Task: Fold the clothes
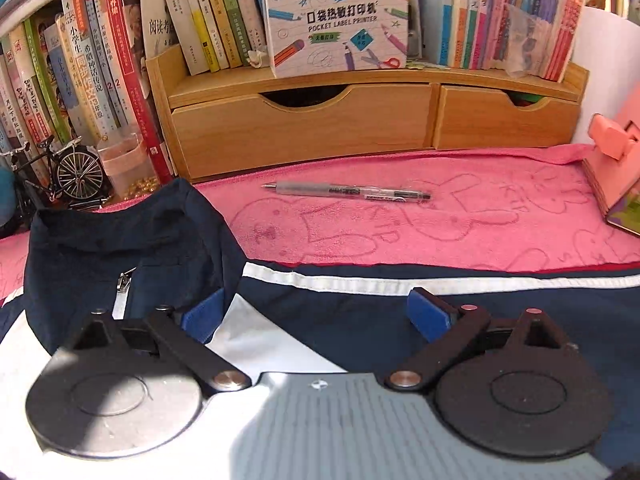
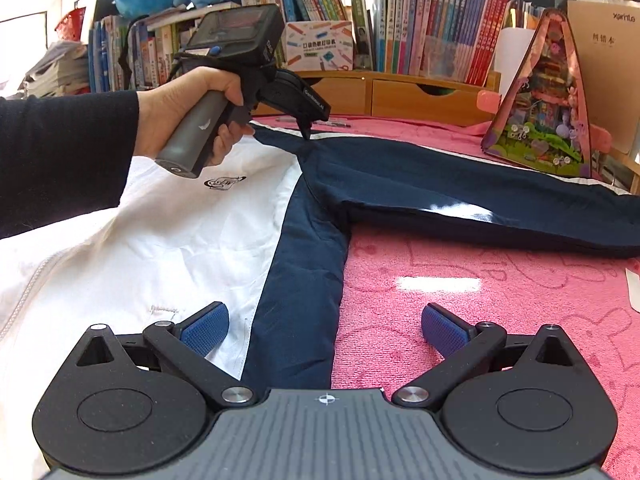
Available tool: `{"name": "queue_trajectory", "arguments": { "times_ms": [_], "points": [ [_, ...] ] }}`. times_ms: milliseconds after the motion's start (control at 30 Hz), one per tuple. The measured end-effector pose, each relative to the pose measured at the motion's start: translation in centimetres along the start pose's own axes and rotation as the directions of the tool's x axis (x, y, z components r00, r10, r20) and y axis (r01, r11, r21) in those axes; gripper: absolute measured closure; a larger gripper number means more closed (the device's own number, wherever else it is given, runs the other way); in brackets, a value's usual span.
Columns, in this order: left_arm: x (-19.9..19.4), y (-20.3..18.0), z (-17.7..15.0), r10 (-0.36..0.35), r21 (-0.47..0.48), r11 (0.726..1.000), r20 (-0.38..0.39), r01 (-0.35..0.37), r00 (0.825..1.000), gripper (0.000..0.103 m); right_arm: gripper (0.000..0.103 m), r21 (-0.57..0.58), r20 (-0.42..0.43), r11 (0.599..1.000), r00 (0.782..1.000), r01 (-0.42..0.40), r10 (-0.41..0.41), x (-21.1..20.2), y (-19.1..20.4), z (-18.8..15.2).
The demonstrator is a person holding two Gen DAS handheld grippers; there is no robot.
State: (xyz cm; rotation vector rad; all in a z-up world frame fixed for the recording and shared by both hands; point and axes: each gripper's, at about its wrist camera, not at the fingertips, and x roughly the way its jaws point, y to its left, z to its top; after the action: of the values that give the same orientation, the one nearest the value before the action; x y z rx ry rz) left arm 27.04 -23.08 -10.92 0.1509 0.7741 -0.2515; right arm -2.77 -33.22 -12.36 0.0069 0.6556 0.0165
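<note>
A navy and white zip jacket [image 2: 192, 232] lies flat on a pink towel [image 2: 460, 300]. Its navy sleeve [image 2: 460, 196] stretches out to the right. In the left wrist view my left gripper [image 1: 316, 314] is open, low over the jacket's shoulder [image 1: 340, 312], just right of the upright navy collar [image 1: 120, 240] and zipper. The left gripper also shows in the right wrist view [image 2: 306, 134], its tips at the shoulder seam. My right gripper [image 2: 324, 326] is open over the navy side panel [image 2: 304, 280], with one pad over white cloth and the other over the towel.
A pen [image 1: 348, 191] lies on the towel [image 1: 440, 232] behind the jacket. A wooden drawer organiser [image 1: 360, 120] with books and a label printer box [image 1: 338, 20] stands at the back. A pink toy house [image 2: 540, 96] stands at the right. A model bicycle [image 1: 60, 172] is at the left.
</note>
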Motion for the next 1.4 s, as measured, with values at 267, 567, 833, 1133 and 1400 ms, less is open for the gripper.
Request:
{"name": "queue_trajectory", "arguments": {
  "times_ms": [267,567,833,1133,1400],
  "points": [
    [-8.9,0.2,-8.0,-0.255,0.148,0.957,0.011,0.251,0.967,0.004,0.0,0.002,0.0,1.0,1.0,0.003,-0.003,0.1,0.1,0.1],
    [-4.6,-2.2,-7.6,-0.2,0.161,0.966,-0.03,0.202,0.979,0.0,0.0,0.0,0.0,1.0,1.0,0.002,-0.002,0.2,-0.1,0.0],
    [1.7,-2.4,-2.2,-0.073,0.045,0.996,0.004,0.072,0.997,0.0,0.0,0.007,0.004,1.0,1.0,-0.002,0.002,0.1,-0.1,0.0],
    [1.2,-1.7,-0.4,0.012,0.044,0.999,0.043,-0.013,0.999,0.005,0.0,0.06,0.033,0.997,0.998,-0.047,0.045,-0.3,-1.1,-0.1],
    [-9.3,3.4,-7.0,-0.085,0.098,0.992,0.104,0.075,0.991,0.0,0.0,0.589,0.21,0.807,0.973,-0.044,-0.1,-3.7,-16.1,-1.0]
  ]
}}
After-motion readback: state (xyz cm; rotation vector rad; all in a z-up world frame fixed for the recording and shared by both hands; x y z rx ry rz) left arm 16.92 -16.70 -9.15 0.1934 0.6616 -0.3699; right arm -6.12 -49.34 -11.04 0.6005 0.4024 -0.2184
